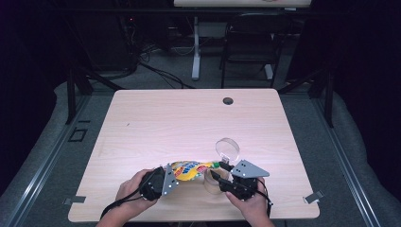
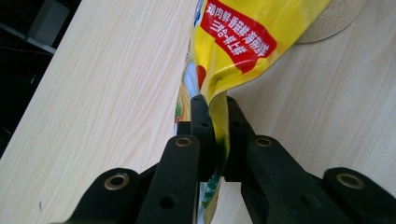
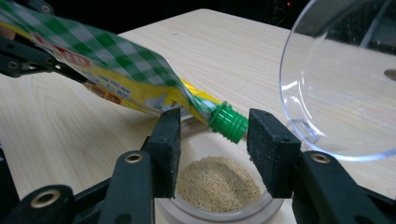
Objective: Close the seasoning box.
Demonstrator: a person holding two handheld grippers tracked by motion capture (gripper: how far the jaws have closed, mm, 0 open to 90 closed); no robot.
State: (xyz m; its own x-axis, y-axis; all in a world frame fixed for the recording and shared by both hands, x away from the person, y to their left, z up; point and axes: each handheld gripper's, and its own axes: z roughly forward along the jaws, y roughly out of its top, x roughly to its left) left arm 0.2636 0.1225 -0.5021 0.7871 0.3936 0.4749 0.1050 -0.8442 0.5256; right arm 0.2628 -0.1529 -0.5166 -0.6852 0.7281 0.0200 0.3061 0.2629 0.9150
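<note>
The left gripper clamps the bottom edge of the yellow spouted pouch. The right gripper has its jaws wide, on both sides of the green cap, above the jar of granules.

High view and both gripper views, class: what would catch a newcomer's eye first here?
The bright yellow pouch at the table's near edge, pinched at its end by the left claw. Its green spout hangs between the right claw's open jaws, above a clear jar of beige granules, whose lid stands open.
</note>
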